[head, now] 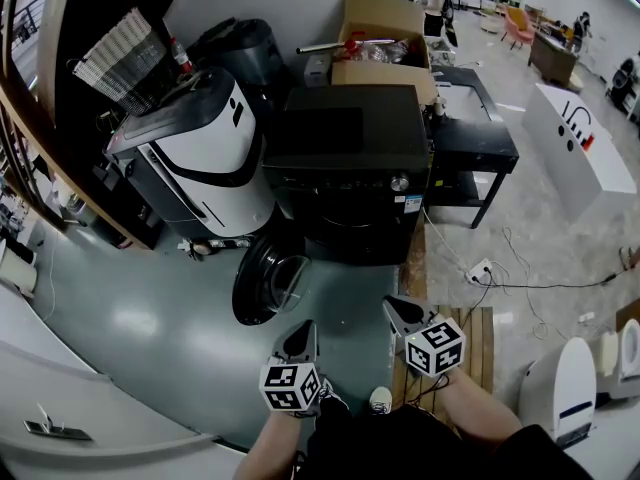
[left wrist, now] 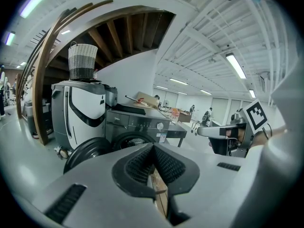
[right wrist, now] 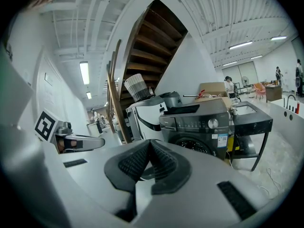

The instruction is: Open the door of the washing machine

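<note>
The dark washing machine stands ahead on the grey floor. Its round glass door hangs open, swung out to the left of the drum. My left gripper and right gripper are held side by side well short of the machine, both shut and empty. In the left gripper view the shut left gripper points at the machine, with the open door at its left and the right gripper beside it. In the right gripper view the shut right gripper faces the machine; the left gripper shows at left.
A white and black appliance stands left of the machine, with a woven basket behind it. A cardboard box sits behind, a black table to the right. A power strip with cables and a wooden pallet lie on the floor at right.
</note>
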Demonstrator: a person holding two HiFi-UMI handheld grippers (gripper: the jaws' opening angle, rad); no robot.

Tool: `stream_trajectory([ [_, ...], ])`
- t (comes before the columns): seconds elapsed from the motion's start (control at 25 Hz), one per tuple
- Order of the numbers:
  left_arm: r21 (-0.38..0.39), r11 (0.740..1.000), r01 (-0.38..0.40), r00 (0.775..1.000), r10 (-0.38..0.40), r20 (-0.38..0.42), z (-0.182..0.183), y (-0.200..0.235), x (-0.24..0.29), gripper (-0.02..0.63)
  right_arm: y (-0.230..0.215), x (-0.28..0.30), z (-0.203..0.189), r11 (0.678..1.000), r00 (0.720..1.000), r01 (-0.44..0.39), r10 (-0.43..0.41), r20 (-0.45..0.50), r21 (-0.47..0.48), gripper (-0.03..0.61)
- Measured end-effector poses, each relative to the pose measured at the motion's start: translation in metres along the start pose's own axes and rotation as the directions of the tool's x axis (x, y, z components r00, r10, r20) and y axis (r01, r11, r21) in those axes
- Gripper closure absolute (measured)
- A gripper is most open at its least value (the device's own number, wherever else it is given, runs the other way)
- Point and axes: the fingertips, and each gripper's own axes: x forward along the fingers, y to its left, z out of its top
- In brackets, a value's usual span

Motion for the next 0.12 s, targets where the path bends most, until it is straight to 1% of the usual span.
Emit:
stream_trajectory([
  [0.12, 0.001, 1.000, 0.001, 1.000, -0.001, 0.002, 0.0006, -0.0018, -0.0008, 0.595, 0.0001, -0.0015, -0.0005, 1.000, 1.000, -0.001, 0.001, -0.002, -0.002, 0.561],
])
